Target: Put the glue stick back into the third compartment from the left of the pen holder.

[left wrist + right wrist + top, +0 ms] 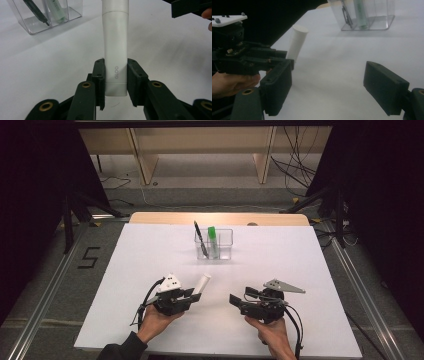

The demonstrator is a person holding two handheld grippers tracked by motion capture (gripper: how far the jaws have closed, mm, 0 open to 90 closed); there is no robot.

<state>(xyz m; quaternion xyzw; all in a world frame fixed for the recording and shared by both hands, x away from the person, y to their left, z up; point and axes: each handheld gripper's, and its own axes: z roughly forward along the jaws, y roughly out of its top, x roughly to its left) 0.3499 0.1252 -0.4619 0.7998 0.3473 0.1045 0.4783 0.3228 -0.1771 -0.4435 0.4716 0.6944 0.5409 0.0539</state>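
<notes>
A white glue stick (115, 47) marked GLOO is clamped at its lower end between the pads of my left gripper (115, 80). In the high view the left gripper (192, 294) holds the glue stick (202, 283) tilted up and away, just above the white table. My right gripper (239, 300) hovers to its right, open, with nothing between its jaws. In the right gripper view its own wide-apart pads (384, 87) frame bare table, and the glue stick (297, 45) and the left gripper's body show at the left.
A clear plastic holder (214, 244) stands at the middle back of the white table (150, 255); it contains a black pen (200, 239) and a green marker (213, 241). Beyond the table's far edge are wooden furniture legs, cables and tripod legs on the floor.
</notes>
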